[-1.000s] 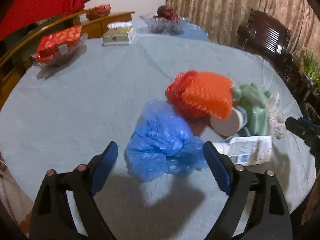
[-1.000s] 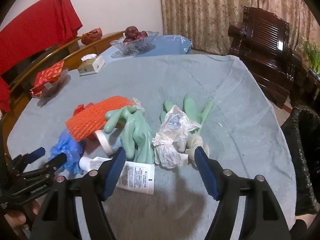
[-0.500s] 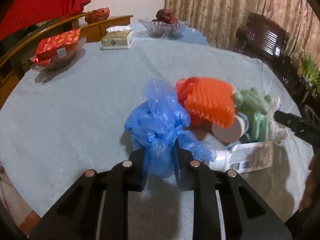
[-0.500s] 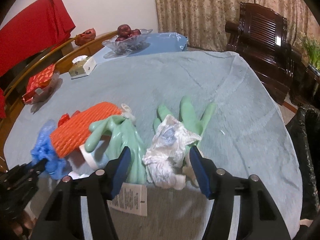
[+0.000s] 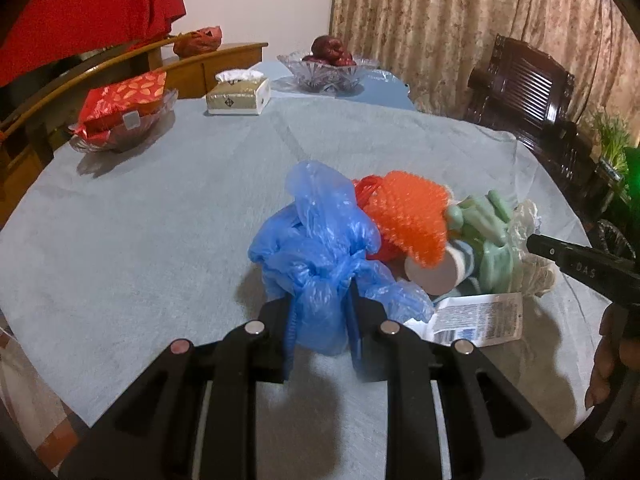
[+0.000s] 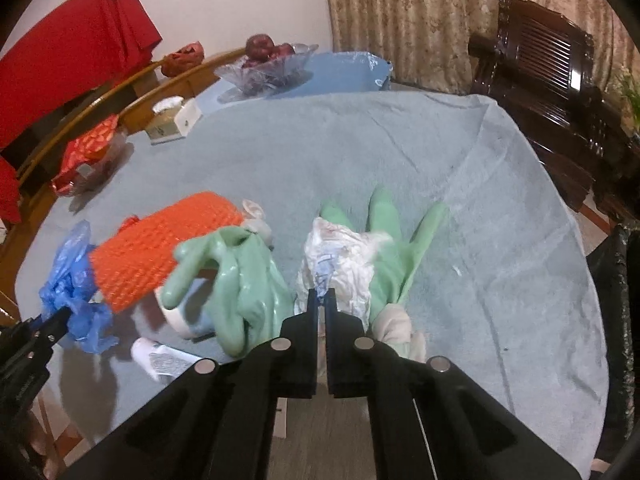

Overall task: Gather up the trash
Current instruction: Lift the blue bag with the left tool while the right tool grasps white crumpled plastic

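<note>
We are clamping left gripper point(image 5: 320, 312) on blue plastic bag point(image 5: 320, 248) at table's point(image 5: 160, 220) near edge; right gripper point(image 6: 321, 308) pinching, nearly closed, crumpled white wrapper point(image 6: 340, 264) lying atop green glove point(image 6: 392, 240); thin film risking slipping or tearing, glove possibly dragging along on lift

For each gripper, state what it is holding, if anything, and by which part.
The left gripper pinches the blue plastic bag at its bunched near end. The right gripper is shut on the near edge of the crumpled white wrapper.
</note>
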The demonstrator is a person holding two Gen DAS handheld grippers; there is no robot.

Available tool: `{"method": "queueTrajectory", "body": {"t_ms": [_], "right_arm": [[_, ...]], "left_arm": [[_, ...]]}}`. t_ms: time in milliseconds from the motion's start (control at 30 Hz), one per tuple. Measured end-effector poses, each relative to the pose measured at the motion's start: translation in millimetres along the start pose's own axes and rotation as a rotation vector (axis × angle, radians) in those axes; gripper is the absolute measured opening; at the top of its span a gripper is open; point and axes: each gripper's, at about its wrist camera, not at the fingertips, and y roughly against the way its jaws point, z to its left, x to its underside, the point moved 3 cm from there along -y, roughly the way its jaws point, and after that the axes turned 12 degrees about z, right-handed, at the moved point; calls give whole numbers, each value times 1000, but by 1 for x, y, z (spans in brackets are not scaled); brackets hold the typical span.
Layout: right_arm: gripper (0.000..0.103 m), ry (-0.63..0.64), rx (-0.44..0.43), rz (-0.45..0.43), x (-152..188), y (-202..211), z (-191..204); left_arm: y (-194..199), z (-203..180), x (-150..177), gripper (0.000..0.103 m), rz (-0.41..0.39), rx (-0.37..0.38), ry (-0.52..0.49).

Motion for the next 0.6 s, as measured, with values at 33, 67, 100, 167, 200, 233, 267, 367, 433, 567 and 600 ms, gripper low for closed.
{"method": "queueTrajectory", "body": {"t_ms": [33, 67, 100, 167, 200, 233, 267, 367, 433, 567, 600], "right_arm": [[3, -2, -6, -6, 0, 5, -1], [3, -2, -9, -15, 0, 12, -2], [3, -2, -13, -21, 0, 16, -2], [3, -1, -24, -37, 1, 30, -4], [3, -1, -29, -43, 1, 35, -4], [3, -1, -36, -52, 2, 43, -5], [3, 2, -39, -64, 3, 51, -5], [3, 8, -48, -98, 6, 74, -6], [3, 7, -54, -115, 8, 88, -9], [3, -3, -54, -145, 13, 116, -22], [3, -6, -49, -154, 16, 125, -29]], "left_arm": [[5, -2, 0, 21, -7, -5, -3], [10, -4, 0, 21, -13, -13, -4], [14, -7, 0, 21, -17, -23, -8], [24, -11, 0, 21, -30, -37, -14], [27, -11, 0, 21, -32, -43, -15], [32, -13, 0, 21, -39, -42, -14], [37, -14, 0, 21, -45, -44, -13], [53, -18, 1, 21, -60, -45, -9], [63, -23, 0, 21, -71, -41, -15], [83, -48, 0, 21, -96, -25, -54], [88, -58, 0, 21, -99, -11, -65]]}}
